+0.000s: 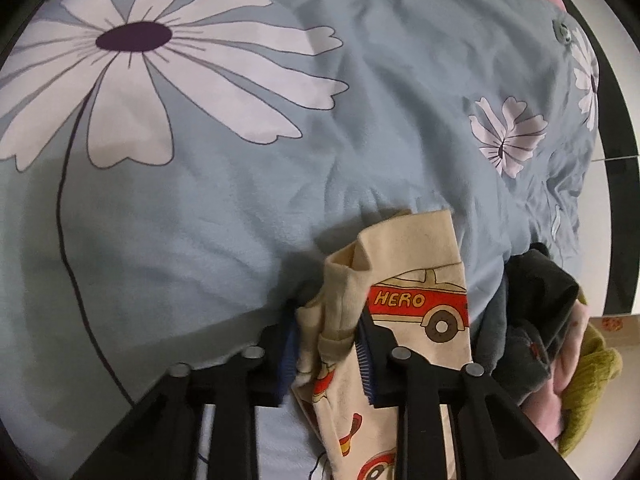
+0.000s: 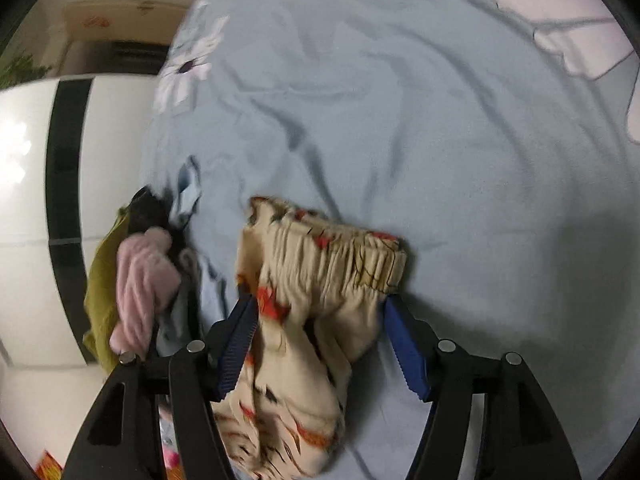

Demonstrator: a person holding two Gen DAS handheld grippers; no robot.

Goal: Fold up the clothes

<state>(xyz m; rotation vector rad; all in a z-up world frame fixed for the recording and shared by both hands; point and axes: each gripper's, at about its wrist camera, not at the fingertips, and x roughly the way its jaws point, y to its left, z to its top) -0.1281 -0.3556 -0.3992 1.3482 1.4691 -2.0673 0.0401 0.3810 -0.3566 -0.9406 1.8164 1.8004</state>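
Left wrist view: left tool (image 1: 328,344) is clenched on the trousers' (image 1: 408,304) bunched cloth. Right tool (image 2: 320,344) stands released, pads straddling the same trousers just behind their waistband (image 2: 340,252). Trousers lie on the bed (image 2: 400,100), running from waistband back toward both tools; clothes pile (image 2: 136,280) beside them.

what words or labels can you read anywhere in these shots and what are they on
"HERO": orange letters on the red car printed on the cream car-print garment, seen in the left wrist view.
Right wrist view: the prints on the same garment are too blurred to read.
The orange marks on the beige furniture in the background are too blurred to read.
Nothing readable on the blue flowered bedsheet.
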